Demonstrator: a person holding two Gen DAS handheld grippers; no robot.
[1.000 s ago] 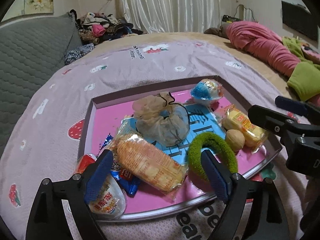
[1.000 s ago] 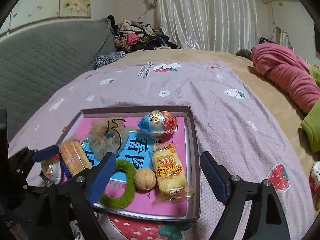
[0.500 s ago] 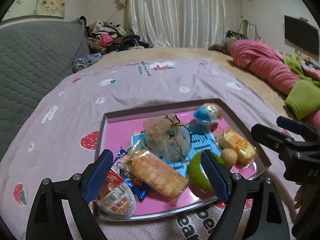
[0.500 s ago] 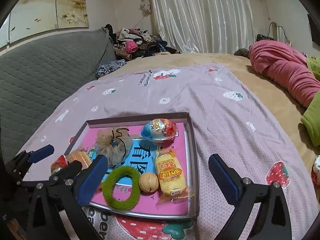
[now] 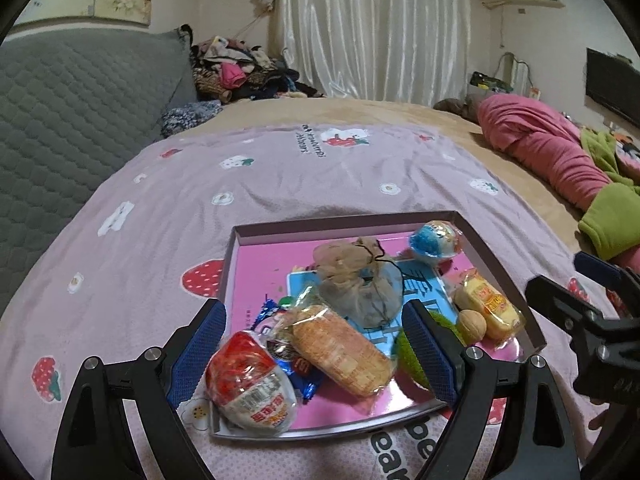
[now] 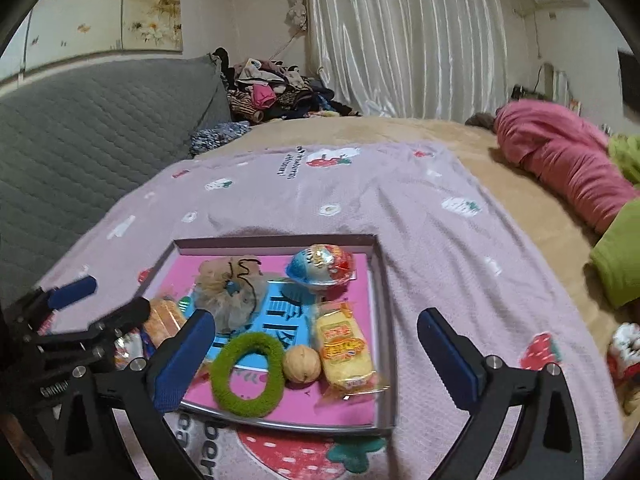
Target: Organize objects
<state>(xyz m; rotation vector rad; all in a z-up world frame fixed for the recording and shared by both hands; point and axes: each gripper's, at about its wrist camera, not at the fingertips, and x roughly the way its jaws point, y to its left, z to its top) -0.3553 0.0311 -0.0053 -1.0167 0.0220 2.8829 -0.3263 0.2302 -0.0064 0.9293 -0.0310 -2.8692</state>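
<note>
A shallow pink tray [image 5: 240, 264] [image 6: 384, 320] lies on the purple strawberry blanket. In it are a wrapped cracker pack [image 5: 340, 352], a red-and-white snack packet [image 5: 250, 392], a mesh drawstring pouch [image 5: 360, 284] [image 6: 230, 288], a foil egg [image 5: 436, 238] [image 6: 322, 266], a yellow cake packet [image 5: 488, 304] [image 6: 344, 348], a walnut [image 5: 472, 322] [image 6: 302, 364] and a green hair tie [image 6: 246, 374]. My left gripper [image 5: 316, 356] is open and empty, raised over the tray's near left end. My right gripper [image 6: 316, 356] is open and empty over the tray's near right corner.
A grey quilted headboard [image 5: 80, 120] runs along the left. A pile of clothes [image 5: 240, 72] sits at the back. A pink and green bundle [image 5: 560, 160] lies on the right of the bed. A small patterned object [image 6: 624, 348] lies at the far right.
Both grippers have pulled back and up from the tray, so it looks smaller and lower in both views. Both stayed open. The objects in the tray have not moved.
</note>
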